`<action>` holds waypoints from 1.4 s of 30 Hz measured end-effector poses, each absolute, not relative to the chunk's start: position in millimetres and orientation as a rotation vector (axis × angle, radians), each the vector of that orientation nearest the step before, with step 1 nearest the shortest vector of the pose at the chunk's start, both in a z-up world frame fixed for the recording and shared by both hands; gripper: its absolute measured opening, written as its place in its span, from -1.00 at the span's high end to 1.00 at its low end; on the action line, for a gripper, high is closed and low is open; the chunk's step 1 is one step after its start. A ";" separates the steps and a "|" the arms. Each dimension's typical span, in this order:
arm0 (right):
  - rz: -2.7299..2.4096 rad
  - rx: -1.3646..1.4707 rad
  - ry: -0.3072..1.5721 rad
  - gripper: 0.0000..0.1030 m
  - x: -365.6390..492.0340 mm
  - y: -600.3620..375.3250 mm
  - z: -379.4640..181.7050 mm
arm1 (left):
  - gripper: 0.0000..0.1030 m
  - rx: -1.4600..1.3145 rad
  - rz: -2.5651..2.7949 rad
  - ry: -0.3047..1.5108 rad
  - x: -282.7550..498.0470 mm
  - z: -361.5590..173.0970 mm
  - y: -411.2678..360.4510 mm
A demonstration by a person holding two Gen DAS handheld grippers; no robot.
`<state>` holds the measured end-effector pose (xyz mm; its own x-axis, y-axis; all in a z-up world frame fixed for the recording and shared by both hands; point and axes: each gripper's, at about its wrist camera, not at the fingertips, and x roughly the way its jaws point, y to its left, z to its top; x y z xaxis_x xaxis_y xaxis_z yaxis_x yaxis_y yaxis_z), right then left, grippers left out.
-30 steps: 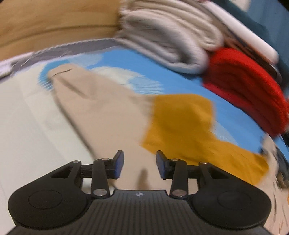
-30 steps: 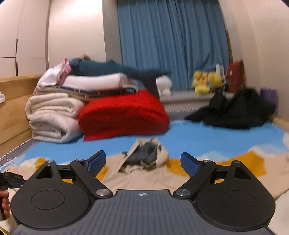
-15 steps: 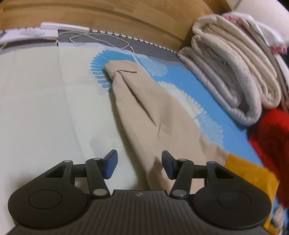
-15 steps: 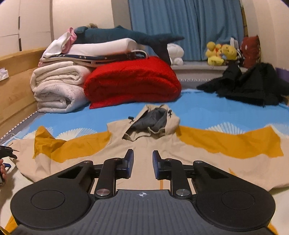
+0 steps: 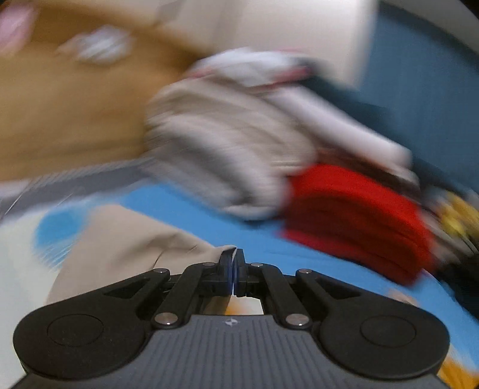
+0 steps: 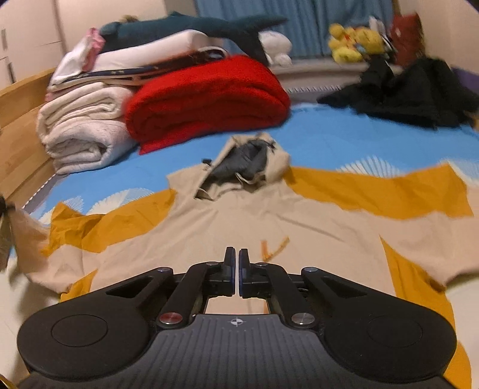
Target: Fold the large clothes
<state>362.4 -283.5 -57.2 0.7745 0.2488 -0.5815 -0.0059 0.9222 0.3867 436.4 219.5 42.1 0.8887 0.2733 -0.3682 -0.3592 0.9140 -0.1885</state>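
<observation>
Bed with blue patterned sheet [image 6: 344, 143]. Left gripper [image 5: 233, 263] has just closed, clamped on the beige sleeve [image 5: 125, 239] of the hoodie [image 6: 239, 221]. Right gripper [image 6: 234, 260] just closed too, jaws together above the hoodie body; grip unclear. Red blanket [image 6: 206, 95] far left.

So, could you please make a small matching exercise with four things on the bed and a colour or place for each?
Things:
1. blanket
2. hoodie
3. plush shark
4. dark clothes

Descriptions:
a. spread flat, beige and mustard
b. heap at the far right
c. folded, red
d. on top of the pile at the left

Pairs: 1-c, 2-a, 3-d, 4-b
</observation>
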 end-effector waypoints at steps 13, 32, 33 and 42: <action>-0.027 0.562 0.676 0.77 353.5 -339.6 -54.7 | -0.17 0.006 -0.425 0.688 351.0 11.3 -23.5; 0.142 0.268 0.824 0.24 401.7 -250.3 -102.3 | -0.03 -0.345 0.225 1.002 454.0 -67.3 132.4; 0.140 0.213 0.824 0.24 404.6 -244.9 -104.6 | -0.03 -0.341 0.224 1.009 453.7 -69.6 131.0; 0.218 -0.074 0.825 0.24 411.3 -212.5 -122.8 | -0.05 -0.331 0.218 1.030 455.4 -80.4 130.8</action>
